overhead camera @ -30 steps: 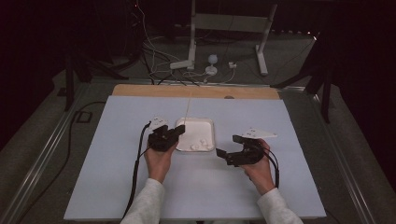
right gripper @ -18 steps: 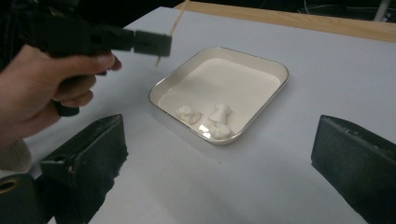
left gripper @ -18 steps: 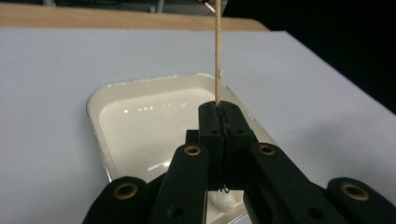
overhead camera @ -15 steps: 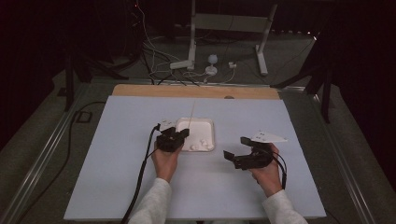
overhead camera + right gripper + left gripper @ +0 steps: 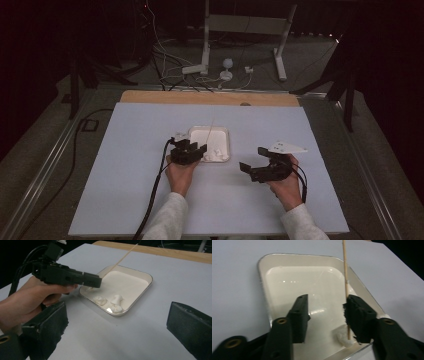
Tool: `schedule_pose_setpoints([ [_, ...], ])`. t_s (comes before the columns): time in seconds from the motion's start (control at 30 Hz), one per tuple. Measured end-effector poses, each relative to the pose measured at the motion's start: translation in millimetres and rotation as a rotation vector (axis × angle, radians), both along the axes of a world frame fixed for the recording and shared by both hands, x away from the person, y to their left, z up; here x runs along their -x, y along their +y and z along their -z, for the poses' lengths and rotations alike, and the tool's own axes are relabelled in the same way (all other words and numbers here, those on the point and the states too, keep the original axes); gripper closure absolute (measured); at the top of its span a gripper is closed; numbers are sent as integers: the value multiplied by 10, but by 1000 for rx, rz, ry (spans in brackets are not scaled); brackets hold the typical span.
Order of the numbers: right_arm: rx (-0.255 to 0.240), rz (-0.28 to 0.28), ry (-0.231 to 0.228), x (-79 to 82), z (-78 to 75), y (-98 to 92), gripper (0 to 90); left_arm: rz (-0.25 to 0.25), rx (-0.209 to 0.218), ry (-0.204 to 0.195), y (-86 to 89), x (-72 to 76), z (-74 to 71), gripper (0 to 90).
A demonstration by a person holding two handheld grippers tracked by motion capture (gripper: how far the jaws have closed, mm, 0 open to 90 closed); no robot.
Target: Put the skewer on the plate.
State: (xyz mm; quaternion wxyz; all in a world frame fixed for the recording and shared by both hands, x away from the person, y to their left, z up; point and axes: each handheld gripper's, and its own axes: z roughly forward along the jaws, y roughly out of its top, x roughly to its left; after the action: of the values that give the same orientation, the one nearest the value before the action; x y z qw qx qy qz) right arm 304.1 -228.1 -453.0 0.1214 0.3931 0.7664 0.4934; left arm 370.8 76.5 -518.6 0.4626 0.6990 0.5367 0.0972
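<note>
A thin wooden skewer (image 5: 345, 270) is seen leaning up out of a white rectangular tray (image 5: 223, 134), its lower end planted in a small white lump (image 5: 342, 337) at the near edge of the tray. The tray is placed near the middle of the pale table cover (image 5: 125, 190). Three more white lumps (image 5: 110, 302) are seen in one near corner of the tray. The left gripper (image 5: 325, 315) is held over the tray with its jaws apart; the skewer lies against the inner face of one jaw and nothing is clamped. The right gripper (image 5: 256, 162) is held well apart from the tray, above the bare cover, its jaws wide open and empty.
</note>
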Motion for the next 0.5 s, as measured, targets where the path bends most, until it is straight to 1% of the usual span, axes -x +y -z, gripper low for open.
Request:
schedule_pose_setpoints([
  [0.07, 3, 2, 2, -1, 5, 3, 32, -22, -1, 1, 31, 0, -15, 487],
  [0.13, 5, 1, 4, 1, 8, 11, 32, -31, -23, 3, 38, 4, -27, 471],
  [0.23, 12, 3, 3, 3, 12, 25, 51, -45, -79, 2, 31, 21, -32, 401],
  [0.3, 17, 3, 2, 4, 15, 32, 51, -54, -91, -6, 37, 36, -42, 371],
  [0.4, 14, 3, 2, 5, 16, 33, 51, -50, -88, -14, 57, 45, -62, 342],
  [0.5, 8, 4, 0, 6, 10, 24, 51, -36, -59, -42, 93, 72, -113, 283],
])
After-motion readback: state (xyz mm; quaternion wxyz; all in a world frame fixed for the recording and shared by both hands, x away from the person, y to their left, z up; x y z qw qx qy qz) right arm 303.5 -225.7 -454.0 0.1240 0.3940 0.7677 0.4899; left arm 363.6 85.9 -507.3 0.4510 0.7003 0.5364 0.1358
